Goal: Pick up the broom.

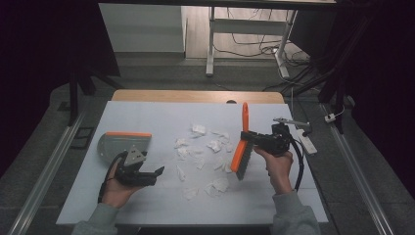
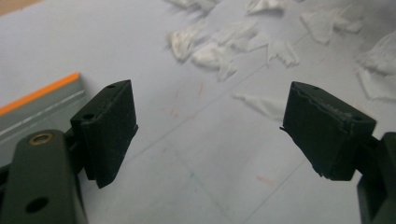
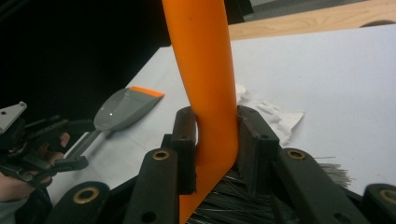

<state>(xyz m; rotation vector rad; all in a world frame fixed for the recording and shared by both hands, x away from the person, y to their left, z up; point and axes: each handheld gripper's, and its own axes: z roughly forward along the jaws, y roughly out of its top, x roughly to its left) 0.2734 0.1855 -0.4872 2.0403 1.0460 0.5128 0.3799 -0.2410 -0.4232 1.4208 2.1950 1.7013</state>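
Black right gripper point(image 3: 215, 154) clamps the stiff, light orange plastic brush handle point(image 3: 205, 70) near its bristles; left gripper point(image 2: 210, 135) gapes empty.

Table surface point(image 1: 147, 196): pale grey sheet, faint scuffs.
Far table edge point(image 1: 195, 96): bare wood strip.
Power strip point(image 1: 307, 142): white, off the table's right edge.
Floor cables point(image 1: 254, 49): tangled beyond a white desk frame point(image 1: 211, 44).
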